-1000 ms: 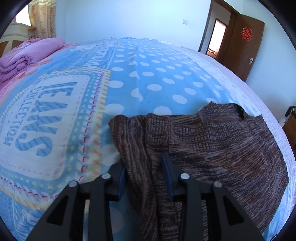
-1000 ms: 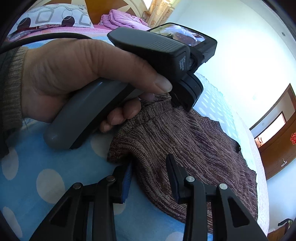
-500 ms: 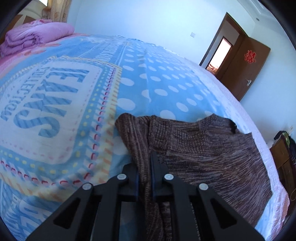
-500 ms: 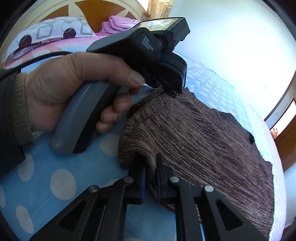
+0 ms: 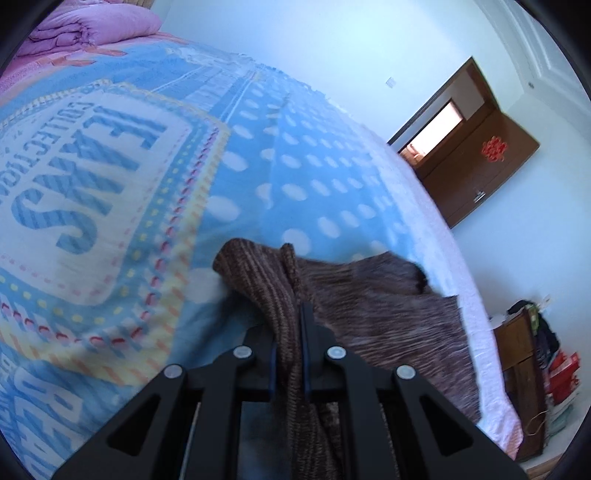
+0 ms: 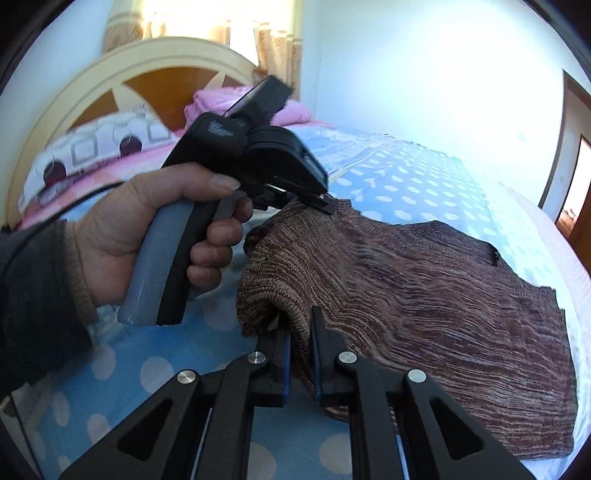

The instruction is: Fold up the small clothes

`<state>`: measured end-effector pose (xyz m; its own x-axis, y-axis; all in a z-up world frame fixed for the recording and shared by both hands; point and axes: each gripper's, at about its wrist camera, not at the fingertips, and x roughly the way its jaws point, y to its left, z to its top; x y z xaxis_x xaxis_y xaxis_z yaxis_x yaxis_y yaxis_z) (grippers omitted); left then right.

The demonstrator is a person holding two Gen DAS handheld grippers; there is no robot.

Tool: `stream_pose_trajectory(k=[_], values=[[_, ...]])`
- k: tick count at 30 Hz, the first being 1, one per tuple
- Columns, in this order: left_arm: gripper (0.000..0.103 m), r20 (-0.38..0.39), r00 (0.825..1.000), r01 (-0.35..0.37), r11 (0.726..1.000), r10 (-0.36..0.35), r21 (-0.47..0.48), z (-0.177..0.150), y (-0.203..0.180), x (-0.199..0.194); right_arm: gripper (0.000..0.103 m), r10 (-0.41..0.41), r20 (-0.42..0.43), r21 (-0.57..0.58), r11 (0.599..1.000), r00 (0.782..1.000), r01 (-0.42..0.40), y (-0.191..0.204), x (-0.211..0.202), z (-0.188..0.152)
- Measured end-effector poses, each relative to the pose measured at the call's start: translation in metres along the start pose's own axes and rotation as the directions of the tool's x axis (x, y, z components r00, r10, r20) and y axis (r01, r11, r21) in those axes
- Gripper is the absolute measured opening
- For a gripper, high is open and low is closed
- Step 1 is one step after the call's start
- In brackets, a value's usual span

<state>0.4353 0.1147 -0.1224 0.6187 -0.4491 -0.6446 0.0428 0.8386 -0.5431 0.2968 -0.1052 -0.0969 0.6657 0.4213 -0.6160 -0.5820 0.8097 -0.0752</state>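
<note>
- Two grippers are in our hands, and each is clamped on the same brown knit sweater point(image 6: 424, 295), which lies on the bed point(image 5: 314, 177).
- Our left gripper point(image 5: 290, 332) has its jaws pressed narrow on a bunched fold of the sweater's edge; the knit runs up between the blue pads and rises into a small peak just beyond the tips.
- Our right gripper point(image 6: 299, 343) pinches another fold of the same edge, its jaws nearly together with the fabric squeezed between them.
- In the right wrist view our left hand point(image 6: 155, 236) wraps the grey handle of the other gripper, whose black tips bite the sweater's lifted edge near its far corner.
- Between the two grips the hem hangs raised off the bedspread point(image 6: 122, 373), while the rest of the garment spreads flat toward the right side of the bed.
- We see the bedspread as blue with white dots, with a large lettered panel on its left half in the left wrist view.
- A folded pink quilt point(image 5: 92, 29) sits at the head of the bed, beside a patterned pillow point(image 6: 92, 147) and the headboard point(image 6: 122, 81).
- A brown door point(image 5: 480, 166) stands open in the far wall.
</note>
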Motion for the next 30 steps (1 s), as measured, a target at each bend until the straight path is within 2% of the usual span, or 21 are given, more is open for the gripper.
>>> stream_pose_trajectory(k=[4,13,22,30], values=[[0.01,0.024,0.999,0.039,0.999,-0.04,0.009,0.006,-0.023,-0.006,0.008,0.001,0.036,0.05,0.999,0.999,-0.002,-0.011,-0.018,0.003],[0.01,0.051,0.994,0.087,0.992,-0.092,0.095,0.016,-0.095,-0.009,0.008,0.006,0.111,0.208,0.978,0.994,-0.029,-0.06,-0.052,-0.003],[0.01,0.025,0.993,0.108,0.98,-0.113,0.165,0.016,-0.148,0.01,0.008,-0.012,0.16,0.321,0.946,0.987,-0.041,-0.095,-0.076,-0.017],[0.01,-0.012,0.992,0.128,0.966,-0.129,0.223,0.008,-0.189,0.029,0.008,-0.01,0.185,0.447,0.891,0.983,-0.075,-0.136,-0.096,-0.038]])
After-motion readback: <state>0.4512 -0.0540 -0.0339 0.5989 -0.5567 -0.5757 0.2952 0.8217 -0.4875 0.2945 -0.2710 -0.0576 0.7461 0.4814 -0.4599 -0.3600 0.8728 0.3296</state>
